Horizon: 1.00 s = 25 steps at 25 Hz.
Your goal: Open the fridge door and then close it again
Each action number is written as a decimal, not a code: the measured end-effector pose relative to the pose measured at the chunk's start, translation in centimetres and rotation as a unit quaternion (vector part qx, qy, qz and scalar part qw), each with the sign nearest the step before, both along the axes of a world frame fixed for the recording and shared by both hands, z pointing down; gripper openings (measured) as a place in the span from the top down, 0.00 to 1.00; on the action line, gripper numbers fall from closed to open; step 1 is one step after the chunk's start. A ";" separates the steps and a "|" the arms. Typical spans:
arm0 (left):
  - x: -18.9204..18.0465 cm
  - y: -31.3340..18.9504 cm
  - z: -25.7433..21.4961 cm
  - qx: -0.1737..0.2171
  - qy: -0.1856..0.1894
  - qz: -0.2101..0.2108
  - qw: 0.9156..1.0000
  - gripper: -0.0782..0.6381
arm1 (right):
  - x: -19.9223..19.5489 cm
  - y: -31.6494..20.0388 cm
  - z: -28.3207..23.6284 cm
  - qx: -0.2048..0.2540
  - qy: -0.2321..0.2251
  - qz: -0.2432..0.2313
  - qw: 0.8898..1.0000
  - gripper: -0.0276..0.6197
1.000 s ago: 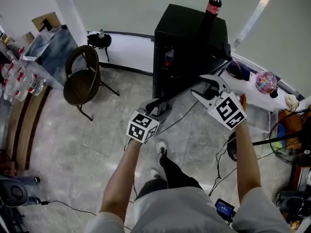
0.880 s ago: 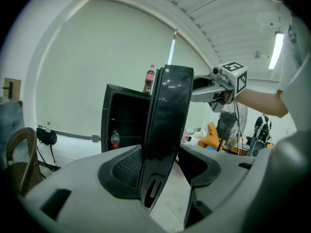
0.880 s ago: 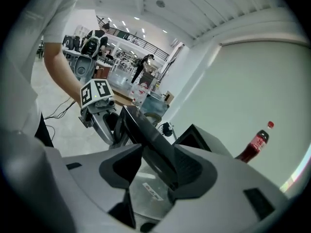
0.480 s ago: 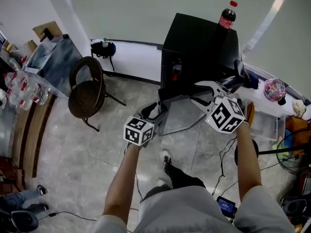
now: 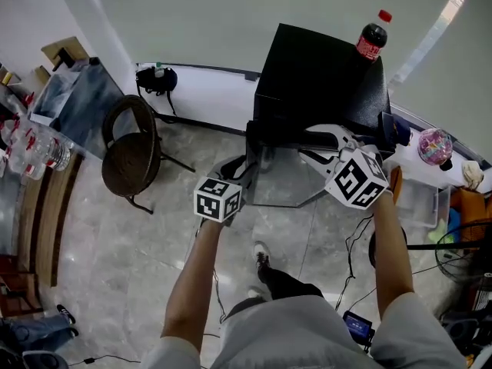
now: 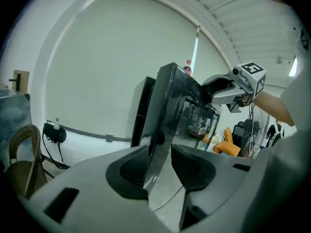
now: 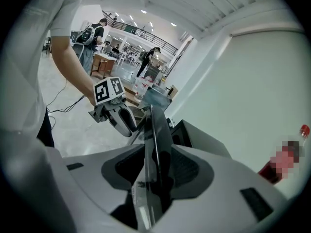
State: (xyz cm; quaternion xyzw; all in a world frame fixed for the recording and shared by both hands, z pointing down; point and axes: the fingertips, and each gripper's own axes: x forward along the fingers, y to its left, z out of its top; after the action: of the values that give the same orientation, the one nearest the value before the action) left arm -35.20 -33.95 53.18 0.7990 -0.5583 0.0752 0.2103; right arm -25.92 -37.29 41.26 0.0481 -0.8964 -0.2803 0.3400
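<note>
1. The fridge (image 5: pixel 307 68) is a small black box standing on the floor against the wall. A soda bottle (image 5: pixel 373 41) stands on its top, at the back right corner.
2. The fridge door (image 5: pixel 280 179) has a glass panel and is swung well out from the cabinet front, so it is clearly open.
3. The left gripper (image 5: pixel 244 167) is at the door's left end in the head view. In its own view the door edge runs between the pads. The jaws have just been closing and the pads look pressed onto the panel.
4. The right gripper (image 5: pixel 311 146) is at the other end of the same edge, nearer the fridge. In its own view the door edge is pinched between both pads. Its jaws have also just been closing, so it is gripping the door.
5. Two grips at opposite ends likely serve control. The panel is thin and no handle shows, so pinching the edge gives purchase. Two holds should also keep the door from twisting as it swings.
6. Each gripper view looks along the door edge and shows the other gripper at the far end, so both are lined up on that edge.
7. Stage, as a judgement: the opening part looks done or nearly done, and closing is not yet done.
8. Risk: the pads could slip on the smooth glass, or a jolt could tip the bottle.
9. A chair (image 5: pixel 131 156) sits well off to the left, clear of the door's swing.
</note>
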 end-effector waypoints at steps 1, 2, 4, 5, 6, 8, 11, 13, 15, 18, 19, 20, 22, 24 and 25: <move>-0.2 -0.7 0.1 -0.002 0.000 -0.001 1.000 0.70 | -0.1 -0.4 0.0 0.000 0.000 0.001 1.000 0.71; -0.5 -1.3 0.1 -0.004 0.000 -0.002 1.000 0.71 | -0.2 -0.9 0.0 0.000 0.001 0.002 1.000 0.72; -0.9 -2.5 0.2 -0.006 0.001 -0.004 1.000 0.73 | -0.2 -1.7 0.0 0.000 0.000 0.005 1.000 0.73; -1.0 -3.0 0.2 -0.006 0.002 -0.004 1.000 0.74 | -0.3 -2.1 0.0 0.000 0.000 0.007 1.000 0.73; -1.1 -3.4 0.1 -0.005 0.005 -0.005 1.000 0.74 | -0.3 -2.4 -0.1 0.001 -0.001 0.009 1.000 0.73; -1.3 -4.0 0.1 -0.003 0.010 -0.005 1.000 0.74 | -0.5 -2.8 -0.2 0.002 -0.005 0.013 1.000 0.75; -1.6 -4.7 0.0 0.002 0.015 -0.005 1.000 0.74 | -0.7 -3.4 -0.4 0.003 -0.011 0.018 1.000 0.76; -1.7 -5.3 0.0 0.003 0.015 -0.005 1.000 0.74 | -0.7 -3.7 -0.4 0.004 -0.011 0.022 1.000 0.76; -1.7 -5.8 0.1 0.001 0.014 -0.006 1.000 0.74 | -0.7 -4.1 -0.3 0.005 -0.011 0.026 1.000 0.76; -1.7 -6.4 0.1 -0.001 0.014 -0.007 1.000 0.74 | -0.7 -4.5 -0.2 0.008 -0.010 0.029 1.000 0.76; -1.8 -6.5 0.1 -0.001 0.014 -0.009 1.000 0.74 | -0.7 -4.5 -0.2 0.009 -0.009 0.030 0.999 0.76; -1.8 -6.6 0.1 -0.003 0.014 -0.012 1.000 0.74 | -0.7 -4.6 -0.2 0.011 -0.008 0.030 0.999 0.76; -1.8 -6.7 0.1 -0.005 0.012 -0.014 1.000 0.74 | -0.8 -4.7 -0.2 0.011 -0.007 0.029 0.999 0.76; -1.9 -6.8 0.2 -0.008 0.008 -0.016 1.000 0.74 | -0.8 -4.7 -0.2 0.011 -0.009 0.027 1.000 0.76; -2.0 -6.7 0.2 -0.010 0.004 -0.018 1.000 0.74 | -0.8 -4.8 -0.3 0.013 -0.012 0.026 0.999 0.76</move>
State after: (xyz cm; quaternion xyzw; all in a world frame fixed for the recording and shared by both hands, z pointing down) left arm -37.24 -40.62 53.38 0.7869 -0.5710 0.0739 0.2222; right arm -26.71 -42.04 41.00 0.0794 -0.8950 -0.2827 0.3359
